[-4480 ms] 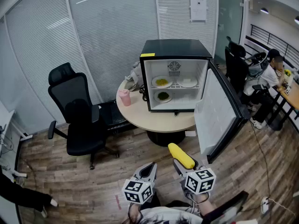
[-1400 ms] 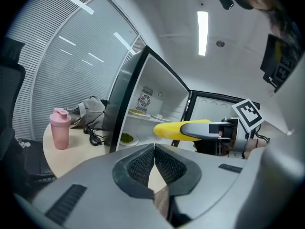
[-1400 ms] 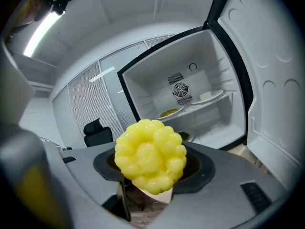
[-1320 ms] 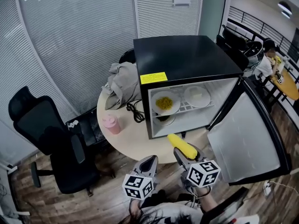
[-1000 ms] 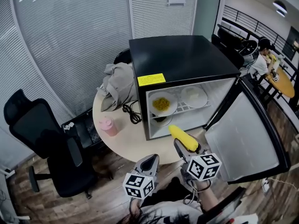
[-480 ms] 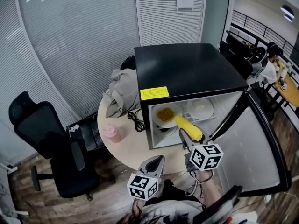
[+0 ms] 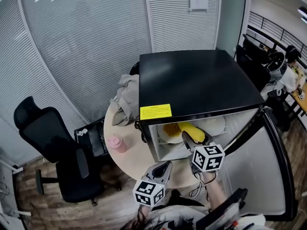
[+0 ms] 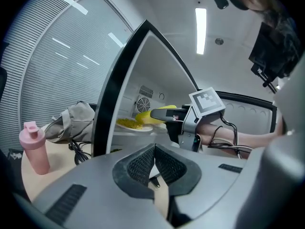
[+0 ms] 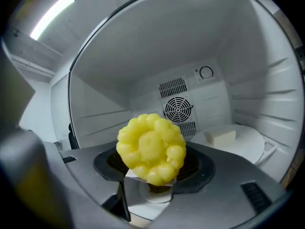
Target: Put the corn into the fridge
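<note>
- Two plates [image 7: 217, 124] sit in the fridge [image 7: 196, 80]; we see yellow food [image 7: 171, 128] on one.
- Right gripper [image 7: 194, 139] clamps corn [image 7: 191, 128] inside it.
- Left gripper [image 7: 164, 166] closed, empty.

fridge [image 7: 196, 80] interior mostly under its top, corn [image 7: 193, 129] partly hidden

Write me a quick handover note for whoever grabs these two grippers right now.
Left gripper: shut, empty, held low outside the fridge.
Right gripper: shut on the corn, reaching into the fridge opening.
Done: door open, corn brought into the opening, not yet released.
To do: set the corn down inside, open the jaws, withdraw.
</note>
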`<state>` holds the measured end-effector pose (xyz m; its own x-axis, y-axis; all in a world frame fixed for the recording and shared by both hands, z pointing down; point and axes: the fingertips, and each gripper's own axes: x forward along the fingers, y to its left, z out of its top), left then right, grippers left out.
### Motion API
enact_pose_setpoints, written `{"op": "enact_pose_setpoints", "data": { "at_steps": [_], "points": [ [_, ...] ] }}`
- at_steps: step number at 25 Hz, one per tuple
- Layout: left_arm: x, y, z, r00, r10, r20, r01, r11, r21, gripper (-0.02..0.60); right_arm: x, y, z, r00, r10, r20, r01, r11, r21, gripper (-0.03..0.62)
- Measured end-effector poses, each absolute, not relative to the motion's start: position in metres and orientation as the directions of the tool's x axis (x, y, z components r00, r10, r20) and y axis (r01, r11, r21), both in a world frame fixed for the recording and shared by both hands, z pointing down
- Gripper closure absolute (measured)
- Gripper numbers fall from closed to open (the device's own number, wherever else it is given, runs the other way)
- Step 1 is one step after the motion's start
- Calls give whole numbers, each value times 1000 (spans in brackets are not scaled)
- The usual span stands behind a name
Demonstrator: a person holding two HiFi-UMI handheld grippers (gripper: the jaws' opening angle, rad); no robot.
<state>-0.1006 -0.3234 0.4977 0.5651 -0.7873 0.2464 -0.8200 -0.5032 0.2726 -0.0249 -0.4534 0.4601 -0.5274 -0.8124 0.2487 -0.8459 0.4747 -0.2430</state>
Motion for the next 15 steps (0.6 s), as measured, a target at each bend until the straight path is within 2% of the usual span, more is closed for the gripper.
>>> {"op": "enact_pose_setpoints", "data": {
  "at_steps": [6,9,15],
  "points": [
    [-96,-339,504,552,-792,262,-829,-486,277,571,-44,-481,458,-552,-793,257,-834,523,-177,341],
    [-95,-343,507,545,-795,268,-833,-477,281,571,-51,-489,455,-546,-792,271,-834,545,-89,341],
    [-94,-350,512,528,-802,278,-843,-457,284,571,-69,-493,465,-557,-752,352,-792,609,48,341]
  ]
}}
